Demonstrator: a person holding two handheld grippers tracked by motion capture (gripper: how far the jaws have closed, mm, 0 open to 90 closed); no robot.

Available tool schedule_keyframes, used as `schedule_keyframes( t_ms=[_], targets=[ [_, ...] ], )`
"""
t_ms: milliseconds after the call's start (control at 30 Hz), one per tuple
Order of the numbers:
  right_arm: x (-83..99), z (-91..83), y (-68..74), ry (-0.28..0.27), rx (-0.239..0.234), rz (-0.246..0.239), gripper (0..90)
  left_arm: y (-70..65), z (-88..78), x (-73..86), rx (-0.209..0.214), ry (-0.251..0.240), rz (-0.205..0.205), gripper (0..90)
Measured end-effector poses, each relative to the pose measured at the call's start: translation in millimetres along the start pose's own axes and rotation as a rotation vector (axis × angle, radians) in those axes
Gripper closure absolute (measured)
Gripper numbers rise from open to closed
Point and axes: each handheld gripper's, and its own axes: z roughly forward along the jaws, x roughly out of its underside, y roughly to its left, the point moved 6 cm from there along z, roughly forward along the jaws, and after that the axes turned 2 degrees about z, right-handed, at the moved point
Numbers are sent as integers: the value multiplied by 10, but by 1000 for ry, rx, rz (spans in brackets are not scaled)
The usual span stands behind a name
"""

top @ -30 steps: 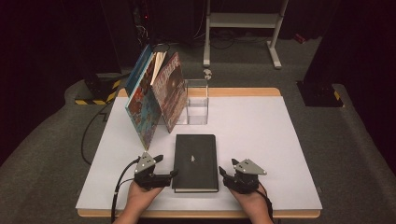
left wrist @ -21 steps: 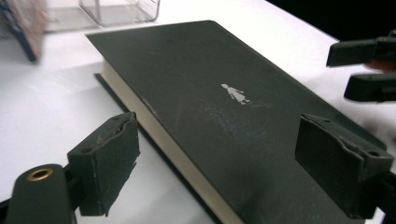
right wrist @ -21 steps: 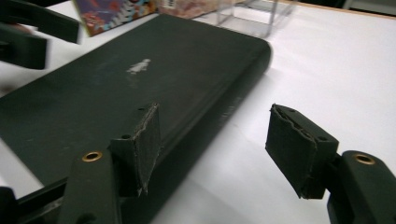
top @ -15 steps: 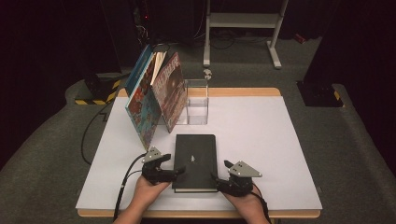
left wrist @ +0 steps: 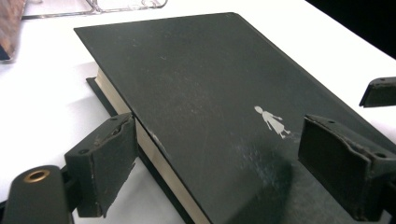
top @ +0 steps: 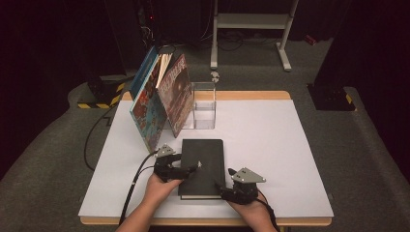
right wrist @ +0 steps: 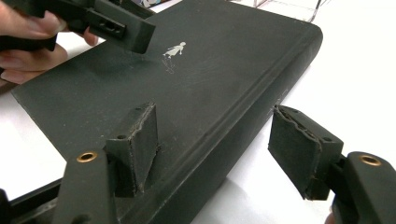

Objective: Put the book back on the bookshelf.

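The black book [top: 203, 166] lies flat on the white desk [top: 270, 145], lower centre of the high view, just in front of the clear acrylic stand [top: 203, 105] and the leaning picture books [top: 162, 104].

**Left gripper [top: 191, 170].** Compared with one second ago, it has shifted from the desk beside the book's left edge inward over the cover. In the left gripper view its jaws stand apart: one pad [left wrist: 105, 161] sits at the page edge, where the cover appears slightly raised from the page block; the other pad [left wrist: 343, 163] hangs above the cover near the small silver figure [left wrist: 272, 121]. Neither pad presses on the book.

**Right gripper [top: 223, 187].** It sits at the book's lower right corner. Its jaws have just been opening and now straddle the rounded spine: one pad [right wrist: 140, 144] over the cover, the other [right wrist: 299, 149] off to the side above the desk. The spine is between them, not clamped.

**Assessment.** Both grippers are now positioned on opposite long edges of the book. This suggests the approach stage is finished and a grasp on the cover or spine is the step in hand, likely to lift or open the book.
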Motion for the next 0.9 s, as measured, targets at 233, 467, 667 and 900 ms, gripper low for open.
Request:
schedule_keyframes(
  t_ms=[233, 467, 667, 900],
  targets=[
    [4, 4, -10, -2, -9, 7, 319, 17, 74, 6, 3, 33, -10, 119],
    [6, 3, -9, -2, -9, 8, 320, 5, 78, 5, -6, 33, 22, 123],
    [8, 4, -11, -2, -10, 12, 320, -15, 63, -13, -20, 26, 62, 127],
    [5, -3, -10, -7, -11, 20, 321, -67, 28, -61, -30, -6, 89, 144]
  ],
)
